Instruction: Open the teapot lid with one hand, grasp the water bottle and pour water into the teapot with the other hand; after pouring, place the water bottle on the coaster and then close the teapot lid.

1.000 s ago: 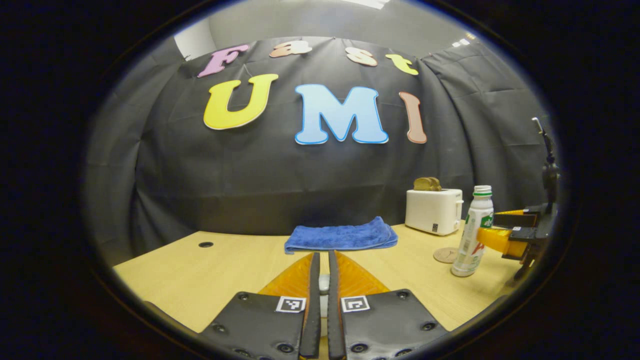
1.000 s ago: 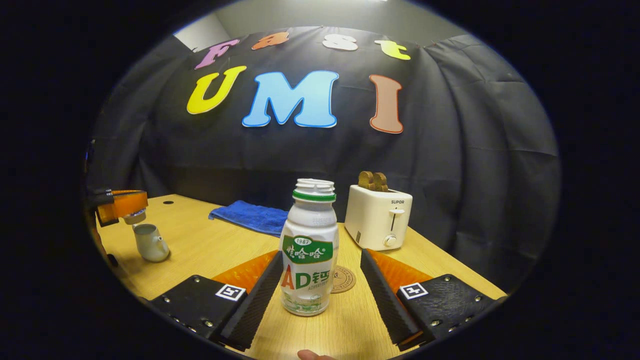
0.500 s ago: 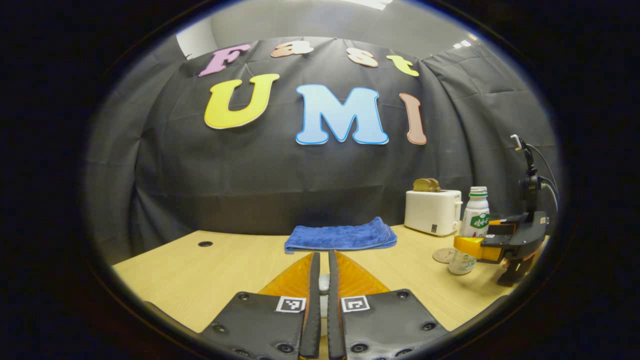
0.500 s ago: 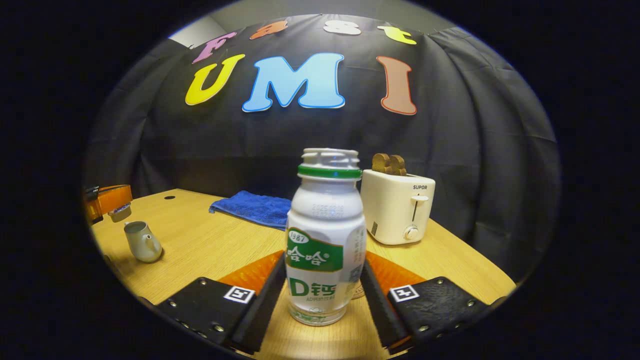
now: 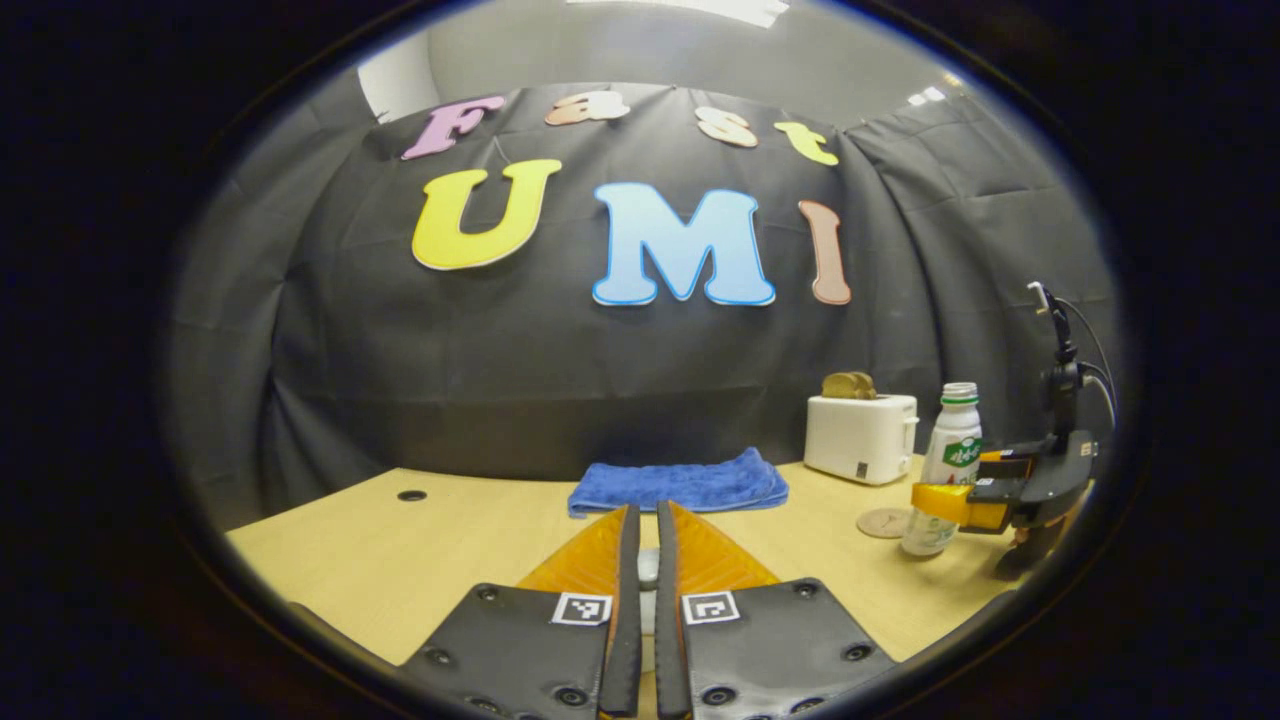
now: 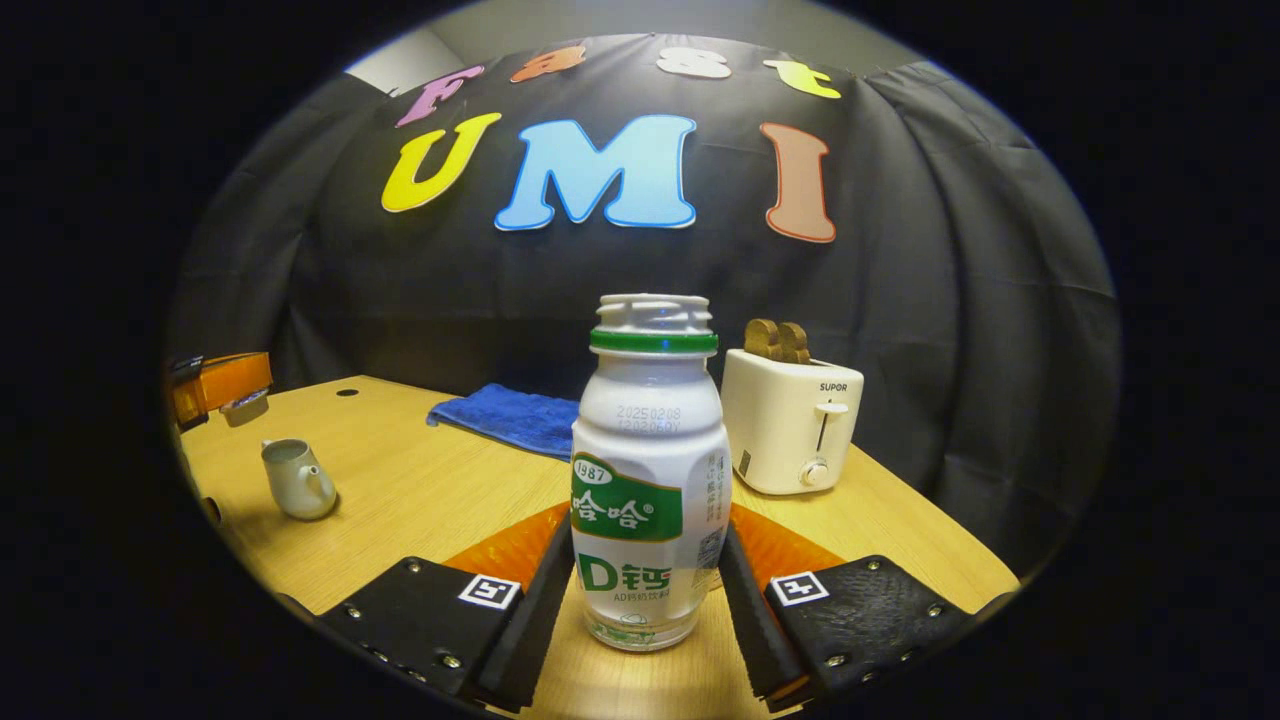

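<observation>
Right gripper [image 6: 645, 590] clamped on white plastic water bottle with green neck ring and green label [image 6: 650, 480], both fingers pressed against its lower body, cap off, bottle upright, base at or just above light wooden table [image 6: 420, 490] — can't tell if touching. In left gripper view same bottle [image 5: 945, 465] stands upright at far right, held by right gripper [image 5: 935, 500], just beside round brown coaster [image 5: 884, 522], not on it. Coaster sits on table in front of toaster.

Left gripper [image 5: 640, 580] nearly closed, fingers almost parallel with narrow slit between; small pale thing wedged low in the slit, too hidden to name from that view. In right gripper view left gripper [image 6: 225, 385] appears at far left edge, raised above table, pinching small round grey teapot lid [image 6: 245, 407]. Small grey-beige ceramic teapot [image 6: 297, 480] sits open on table below and slightly to the side of lid, spout pointing toward the bottle side, well apart from bottle.

Folded blue towel [image 6: 500, 418] lies near back of table by the black cloth wall. White two-slot toaster [image 6: 790, 430] with brown toast sticking up stands behind bottle, to its right in right gripper view.
</observation>
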Demonstrator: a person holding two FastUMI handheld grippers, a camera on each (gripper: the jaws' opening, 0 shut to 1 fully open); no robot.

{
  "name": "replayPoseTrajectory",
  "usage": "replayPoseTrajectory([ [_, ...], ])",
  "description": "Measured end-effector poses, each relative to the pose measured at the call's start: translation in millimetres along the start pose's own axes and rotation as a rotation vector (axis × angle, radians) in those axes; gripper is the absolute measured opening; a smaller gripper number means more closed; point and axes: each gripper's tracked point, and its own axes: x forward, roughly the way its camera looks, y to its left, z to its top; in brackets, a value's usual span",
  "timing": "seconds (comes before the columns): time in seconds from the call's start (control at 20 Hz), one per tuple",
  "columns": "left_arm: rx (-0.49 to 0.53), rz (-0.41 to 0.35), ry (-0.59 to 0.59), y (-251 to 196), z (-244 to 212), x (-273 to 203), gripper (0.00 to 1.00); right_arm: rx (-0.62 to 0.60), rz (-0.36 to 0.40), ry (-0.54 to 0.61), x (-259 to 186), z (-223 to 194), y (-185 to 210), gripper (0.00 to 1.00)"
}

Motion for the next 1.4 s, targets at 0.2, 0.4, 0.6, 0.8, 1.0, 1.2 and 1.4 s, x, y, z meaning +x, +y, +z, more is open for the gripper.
replayPoseTrajectory([
  [0.2, -0.010, -0.026, -0.021, -2.3, 15.4, -27.0, 0.12, -0.039, 0.027, 0.003, -12.6, 9.8, 16.4, 0.76],
  [0.4, -0.021, -0.027, -0.027, 4.5, 24.7, -62.4, 0.16, -0.099, 0.071, 0.015, -18.2, 11.3, 43.3, 0.76],
  [0.6, 0.006, -0.025, -0.006, 8.3, 17.9, -95.7, 0.16, -0.181, 0.139, 0.026, -18.5, 11.1, 79.9, 0.76],
  [0.8, -0.074, -0.023, 0.010, 13.8, 6.1, -129.2, 0.17, -0.344, 0.154, 0.036, -14.7, 13.4, 106.7, 0.76],
  [1.0, -0.097, -0.034, 0.037, 10.1, -8.9, -156.8, 0.12, -0.464, 0.158, 0.047, -6.0, 14.4, 133.9, 0.77],
  [1.2, -0.082, -0.036, 0.052, 9.9, -16.6, -168.3, 0.16, -0.567, 0.145, 0.043, -0.6, 20.3, 155.5, 0.76],
  [1.4, -0.081, -0.028, 0.042, 16.3, -13.6, -176.1, 0.16, -0.728, 0.096, 0.043, 13.7, 17.4, 160.2, 0.76],
])
